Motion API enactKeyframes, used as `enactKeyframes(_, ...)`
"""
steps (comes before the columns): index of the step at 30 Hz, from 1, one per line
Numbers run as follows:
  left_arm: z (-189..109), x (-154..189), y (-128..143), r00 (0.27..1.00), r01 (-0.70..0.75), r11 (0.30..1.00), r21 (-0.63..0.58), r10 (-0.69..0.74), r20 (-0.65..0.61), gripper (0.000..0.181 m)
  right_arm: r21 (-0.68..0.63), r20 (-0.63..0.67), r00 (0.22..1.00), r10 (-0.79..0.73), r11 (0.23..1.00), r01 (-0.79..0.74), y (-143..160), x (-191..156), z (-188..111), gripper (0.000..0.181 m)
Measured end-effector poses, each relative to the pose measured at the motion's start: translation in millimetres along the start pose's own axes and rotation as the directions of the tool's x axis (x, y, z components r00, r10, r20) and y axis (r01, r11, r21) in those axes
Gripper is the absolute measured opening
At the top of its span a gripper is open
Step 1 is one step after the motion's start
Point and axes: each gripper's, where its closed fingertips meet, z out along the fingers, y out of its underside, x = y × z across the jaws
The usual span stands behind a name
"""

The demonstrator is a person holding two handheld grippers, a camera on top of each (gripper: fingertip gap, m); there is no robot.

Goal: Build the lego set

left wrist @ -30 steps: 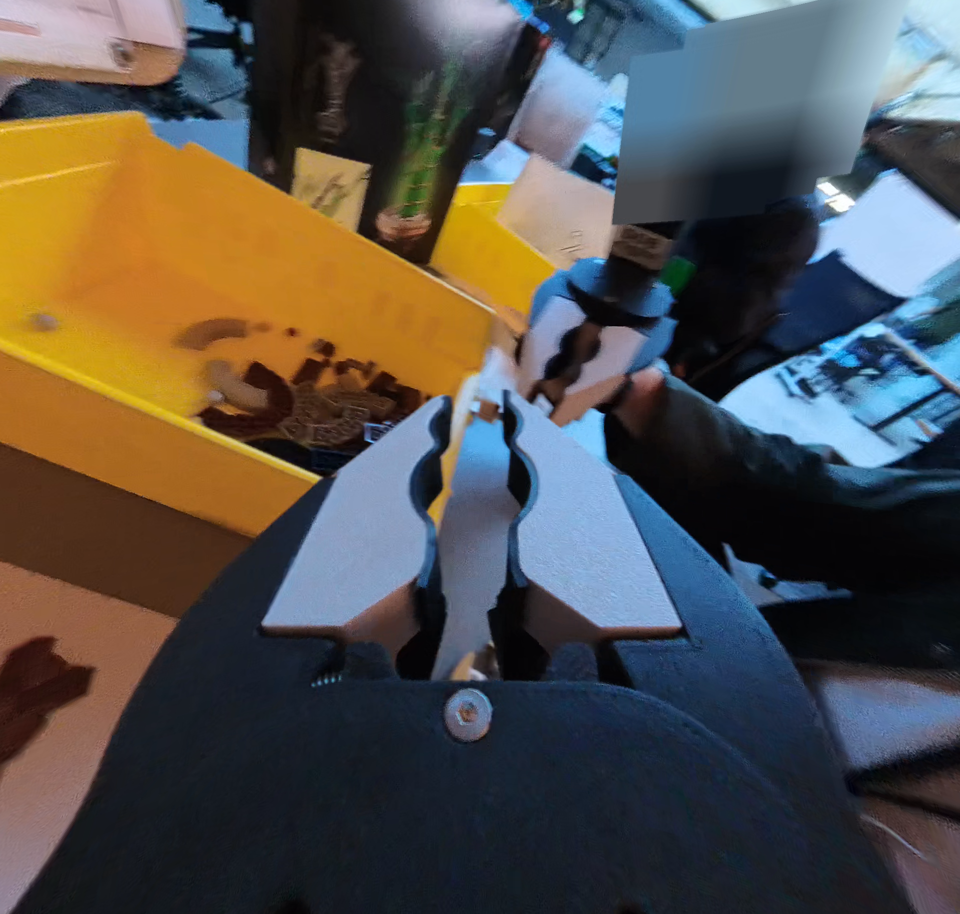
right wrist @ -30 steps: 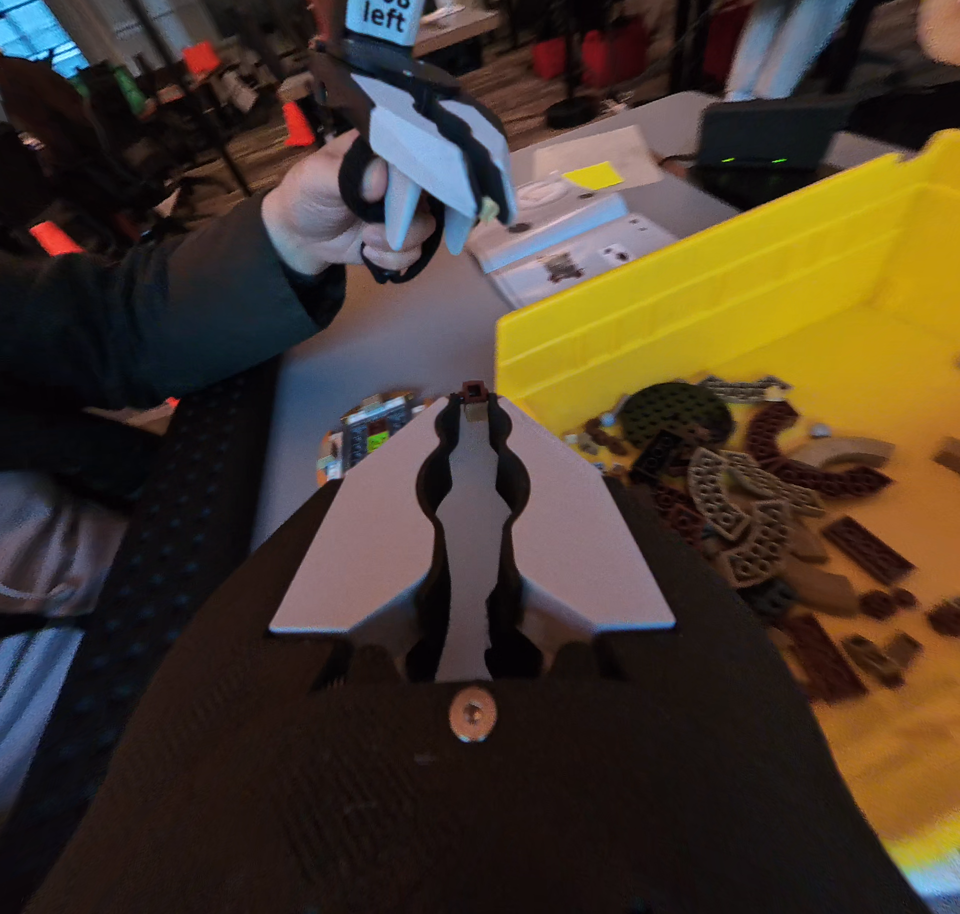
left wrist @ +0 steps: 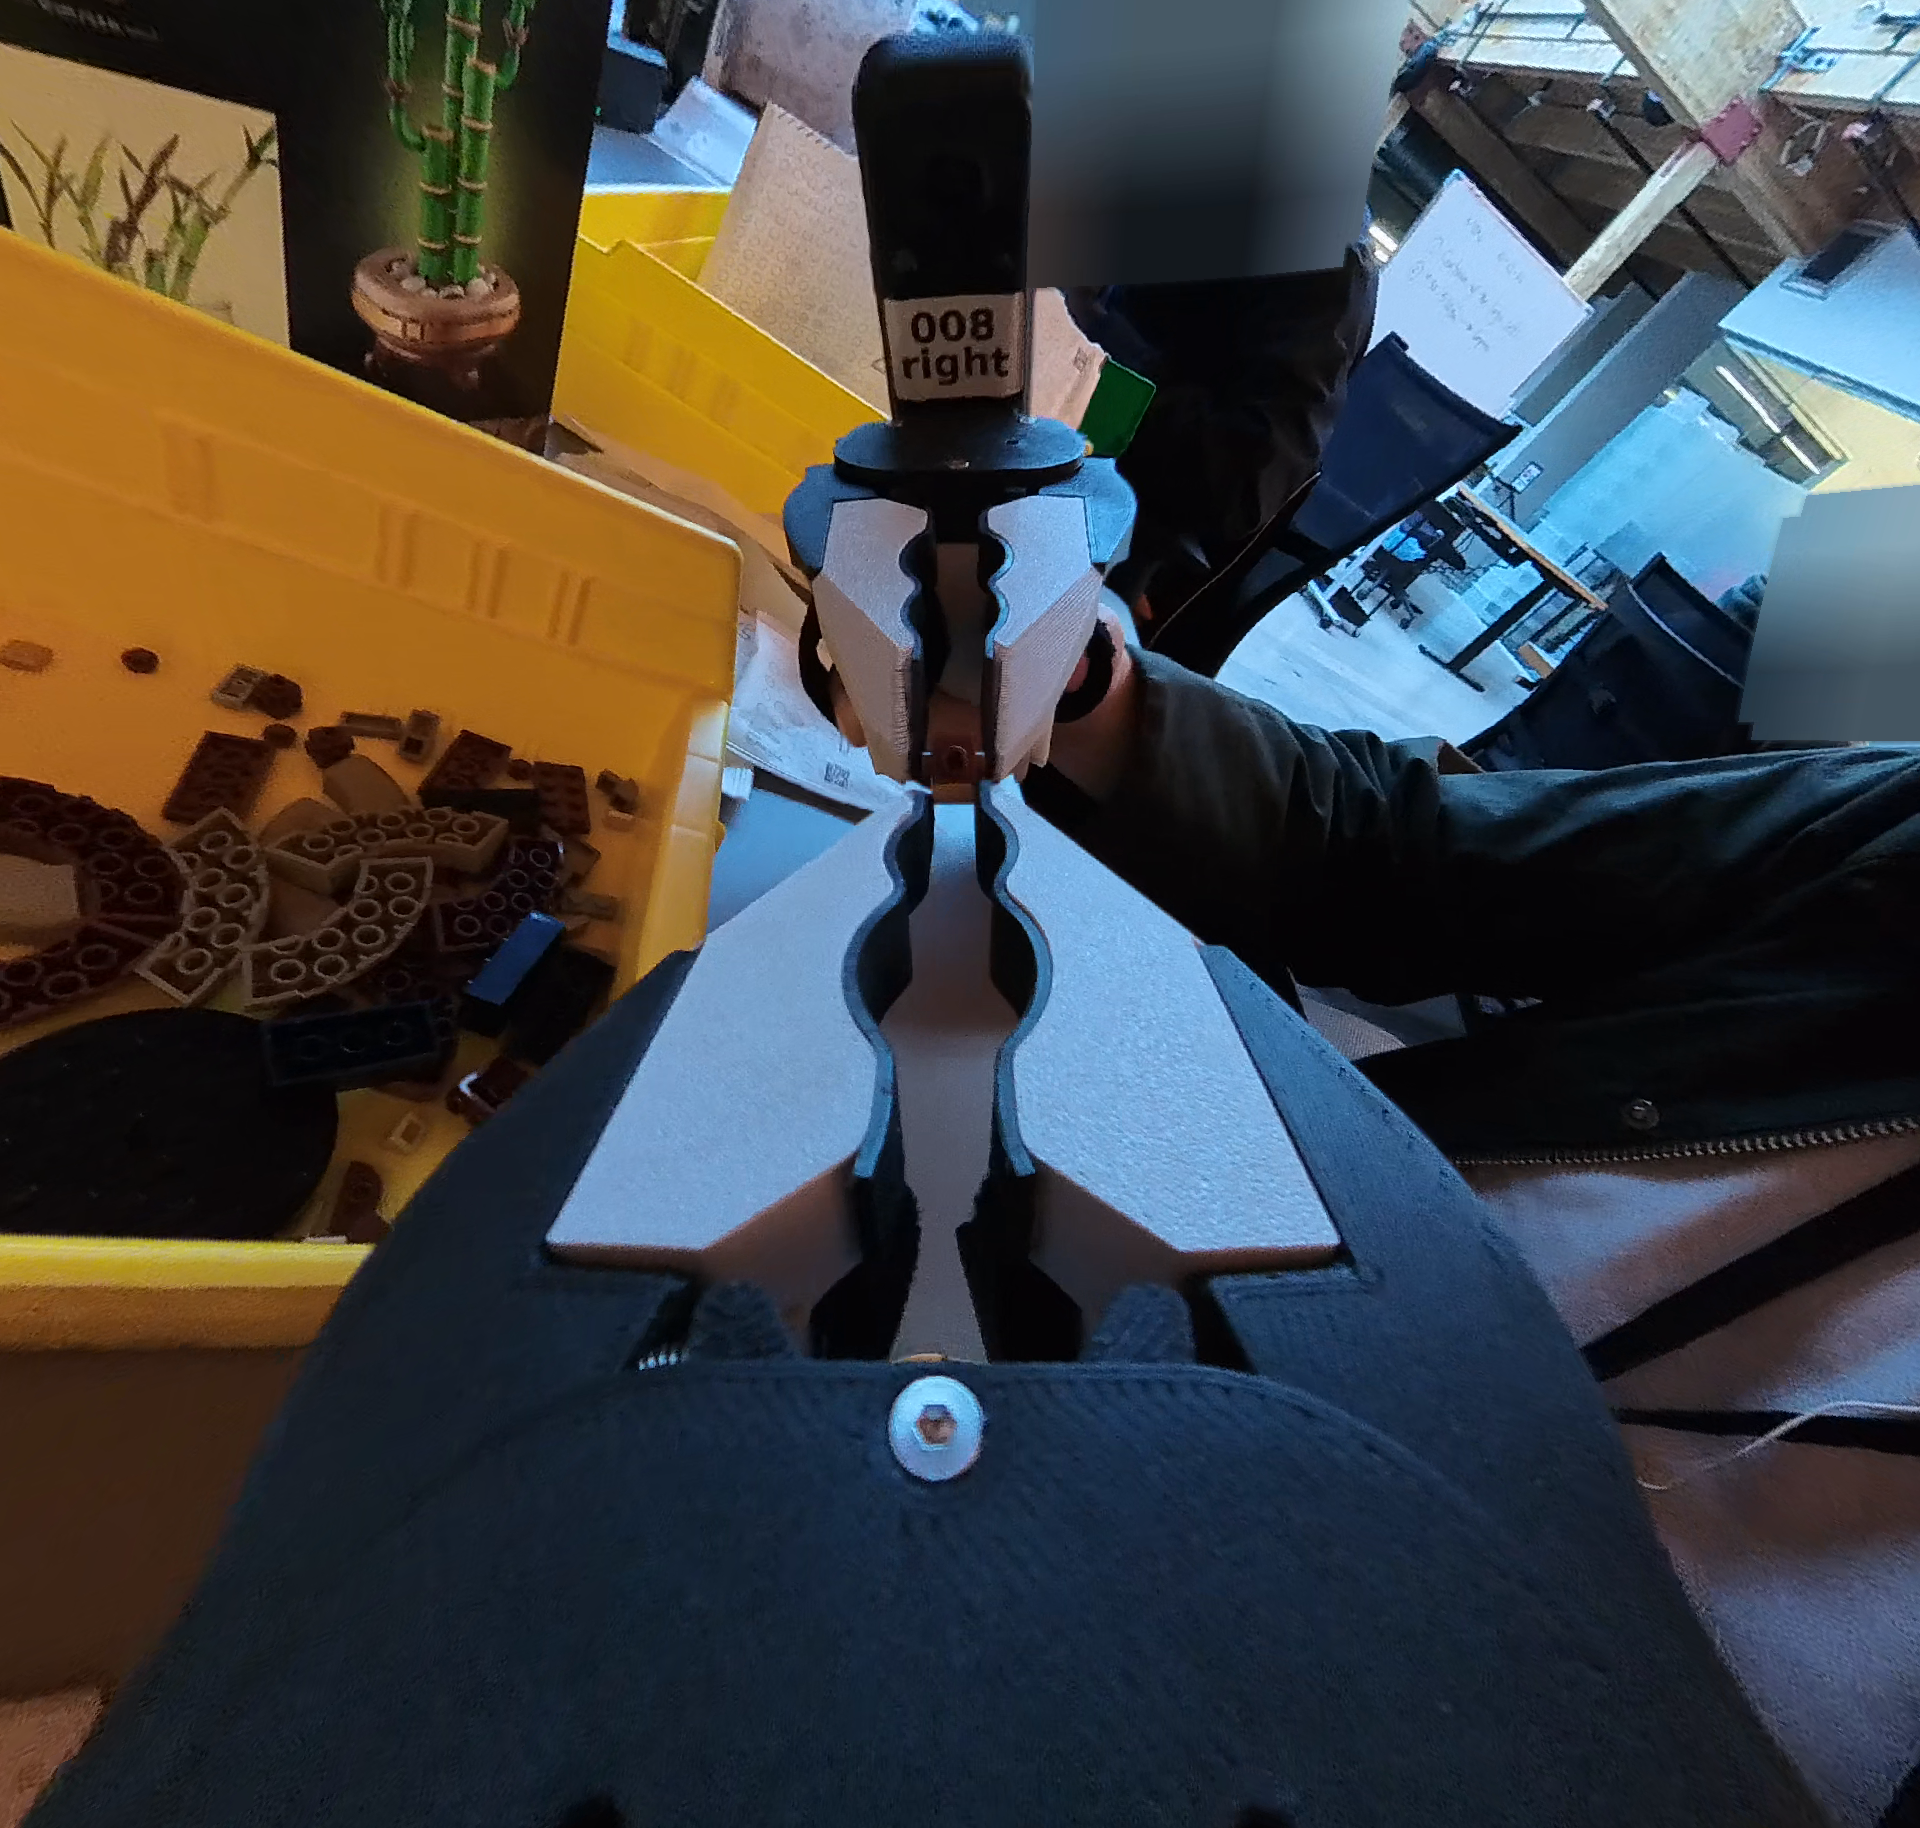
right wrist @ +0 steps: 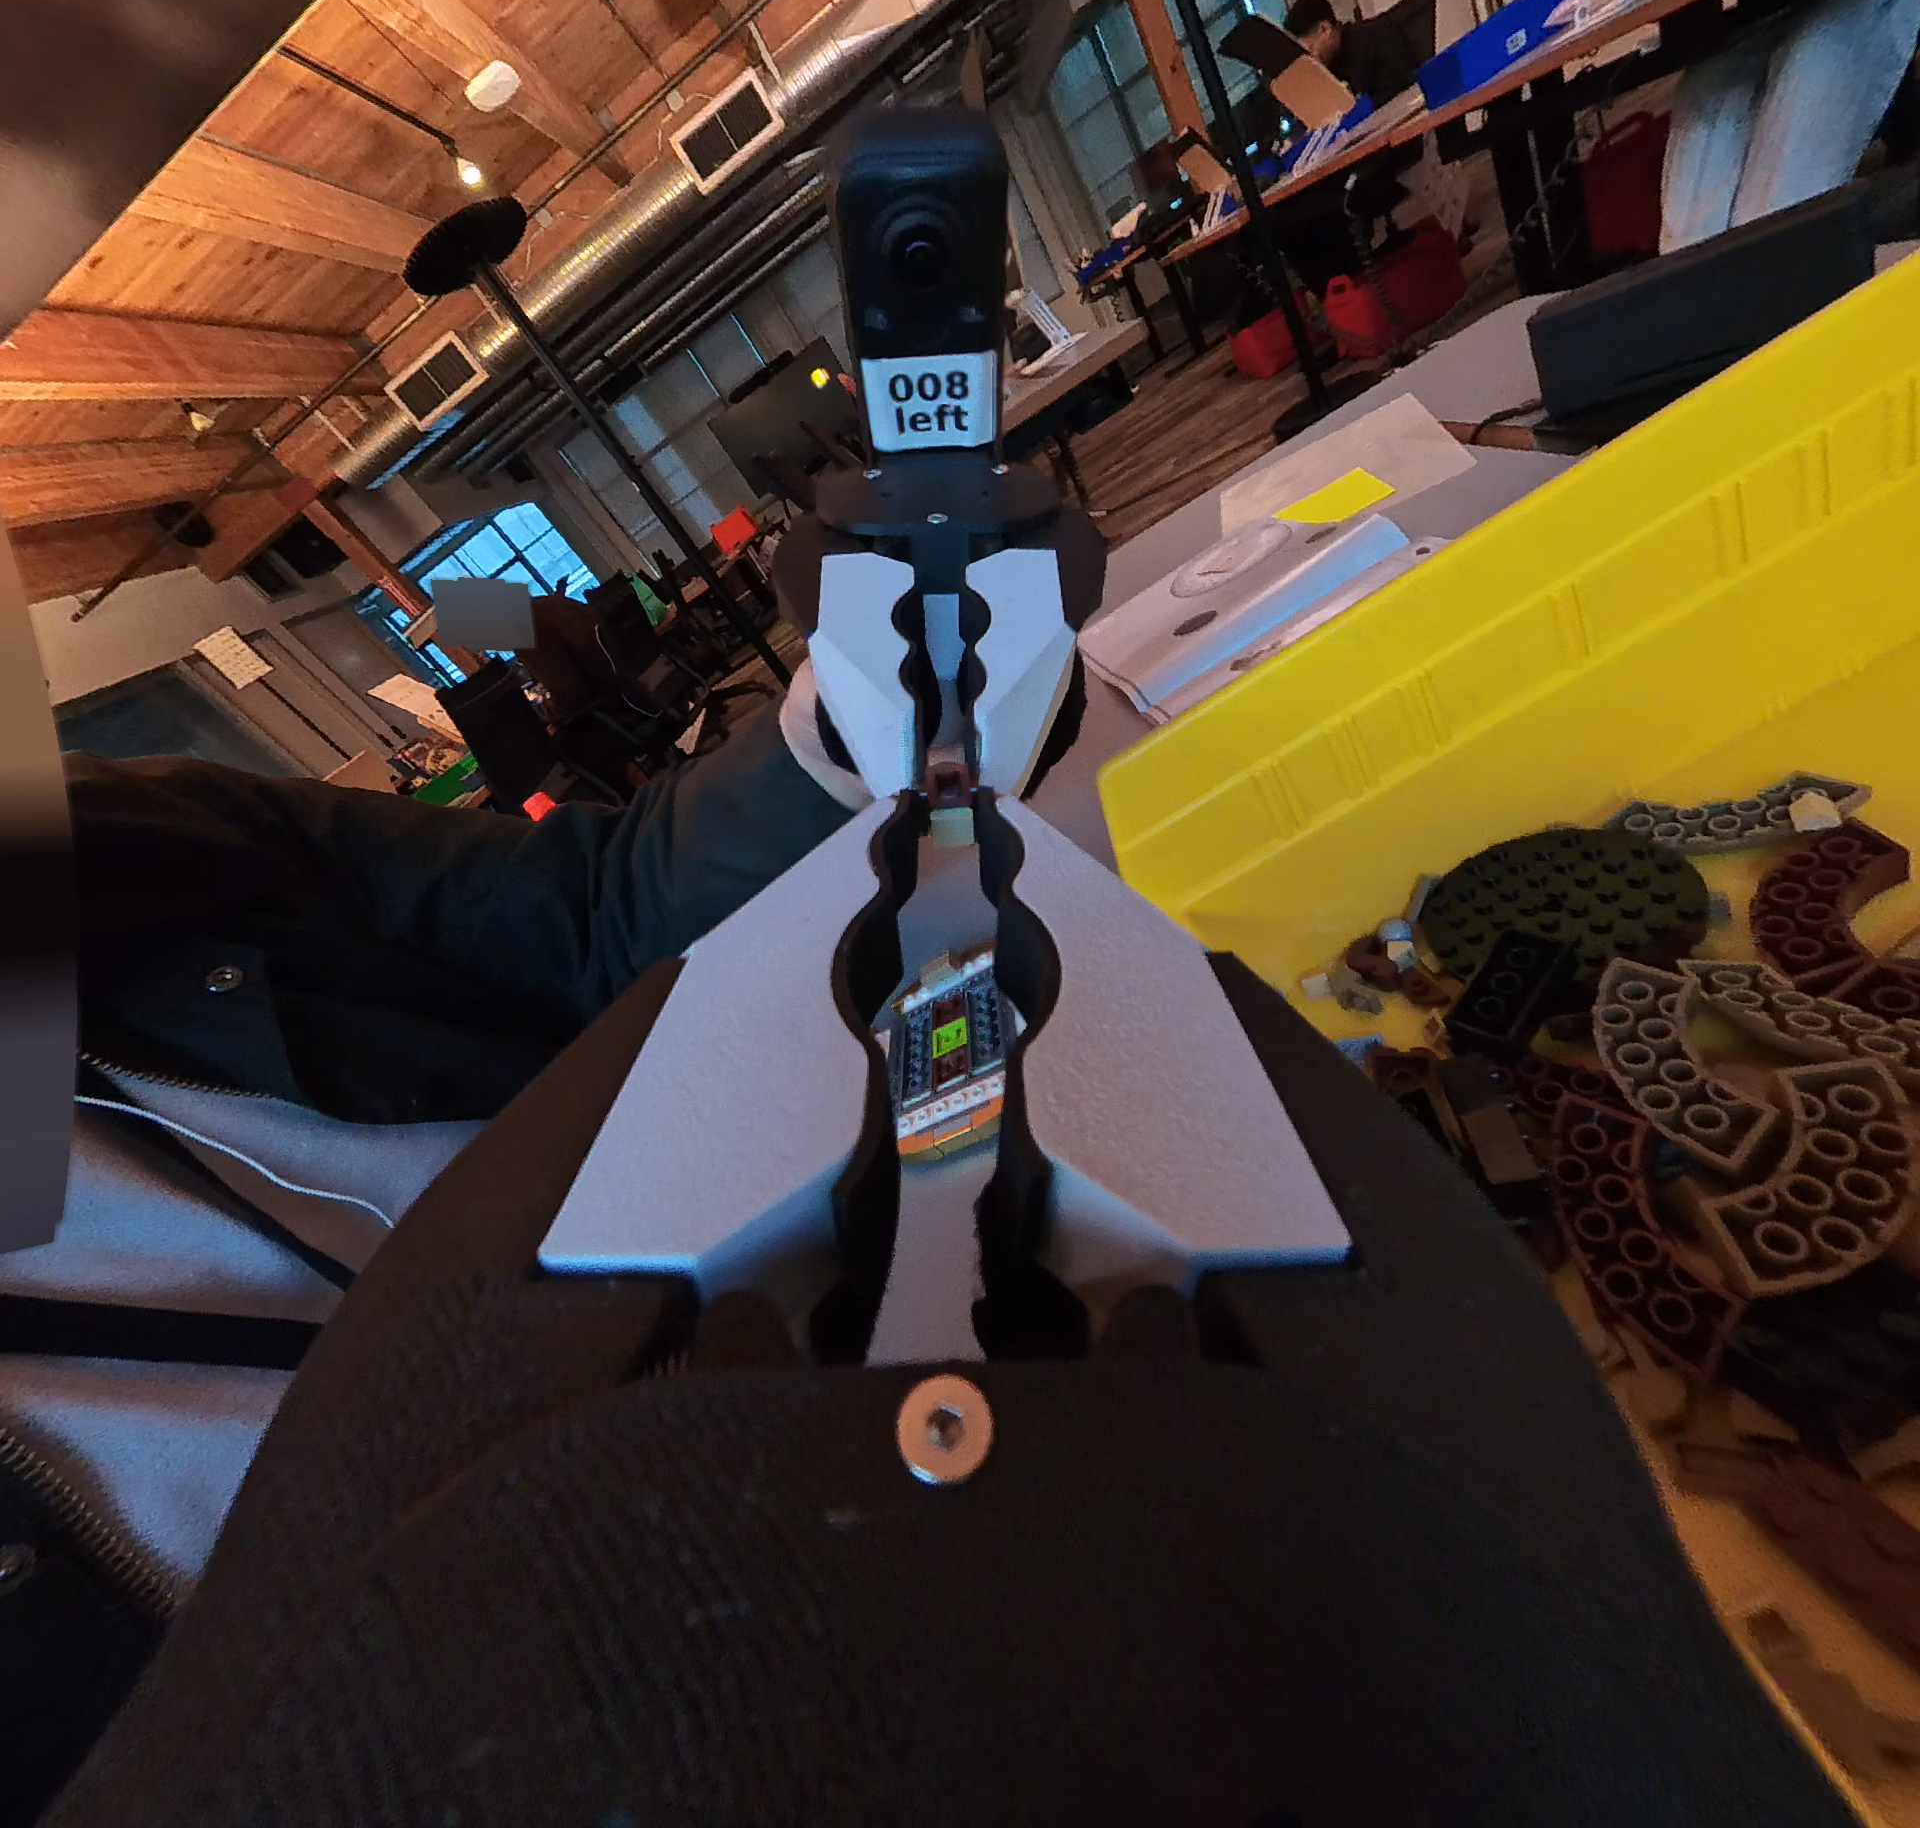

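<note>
Lego bits being mated in mid-air, tip to tip, above the table edge beside the yellow bin (left wrist: 665, 573). Right gripper (right wrist: 948, 810) is pinched narrow on two small pieces: a dark brown stud piece (right wrist: 948, 786) at the very tips and a tan piece (right wrist: 951, 828) just behind it. In the left wrist view the left gripper (left wrist: 948, 791) is also narrow at the tips, and the right gripper (left wrist: 951, 760) faces it nose to nose with the brown piece (left wrist: 951, 760) showing between its tips. Cannot tell whether the left tongs hold anything of their own; the tips hide it.

Risks as I read them:
- Grip is only on the last bit of the tips. Any push off-axis likely twists the piece out.
- Both grippers are hand-held with nothing bracing them, so a small wobble misaligns the studs and the press skids.
- A dropped piece would land on the jacket (left wrist: 1558, 895) or lap below, not in the bin, and be hard to find.
- Partly built model (right wrist: 948, 1061) sits on the table under the right tongs; a fall could knock it.

Loose brown and grey parts (right wrist: 1714, 1103) lie in the bin, well apart.
</note>
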Motion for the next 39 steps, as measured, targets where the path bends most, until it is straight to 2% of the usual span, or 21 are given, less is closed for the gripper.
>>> enactKeyframes(3,-4.0,4.1,-8.0,1.0,0.006,0.999,0.048,-0.004,-0.023,0.006,0.075,0.045,0.999,-0.029,0.997,0.025,-11.4,-7.9,-2.8,0.02)
enactKeyframes(5,-7.6,6.3,-13.5,0.999,0.023,0.996,0.083,-0.02,-0.046,0.006,0.118,0.015,0.999,-0.044,0.992,0.042,-18.5,-4.8,-7.2,0.021)
enactKeyframes(10,-7.0,5.8,-13.5,0.999,0.014,0.996,0.085,-0.011,-0.036,0.006,0.078,0.009,0.998,-0.061,0.995,0.06,-11.4,-5.0,-2.0,0.019)
enactKeyframes(13,-5.0,6.0,-11.4,1.0,-0.003,0.997,0.073,0.005,-0.025,0.006,0.064,0.008,0.997,-0.081,0.995,0.081,-8.5,-6.6,0.6,0.005)
enactKeyframes(19,-5.2,4.7,-8.6,0.999,-0.028,0.998,0.053,0.029,-0.013,0.007,0.04,0.006,0.997,-0.079,0.996,0.079,-5.5,-6.2,1.1,0.005)
enactKeyframes(21,-5.5,3.4,-8.9,0.999,-0.041,0.998,0.053,0.04,0.004,0.015,0.028,0.005,0.995,-0.095,0.995,0.095,-4.7,-8.0,1.0,0.005)
enactKeyframes(26,-4.2,3.5,-8.9,0.998,-0.06,0.996,0.059,0.059,0.01,0.013,0.014,-0.014,0.994,-0.109,0.994,0.109,-4.6,-7.0,-0.3,0.005)
enactKeyframes(30,-6.0,7.6,-11.7,0.999,-0.045,0.996,0.078,0.047,-0.023,0.018,-0.009,-0.028,0.993,-0.115,0.993,0.115,-1.4,-4.4,-0.1,0.005)
enactKeyframes(34,-5.7,5.9,-7.3,0.996,-0.084,0.995,0.048,0.084,0.002,0.011,-0.026,-0.024,0.992,-0.121,0.992,0.12,2.0,-5.4,2.8,0.005)
enactKeyframes(39,-4.5,4.4,-5.1,0.994,-0.111,0.993,0.031,0.11,0.025,0.01,-0.029,-0.024,0.992,-0.121,0.992,0.12,3.1,-4.7,3.3,0.006)
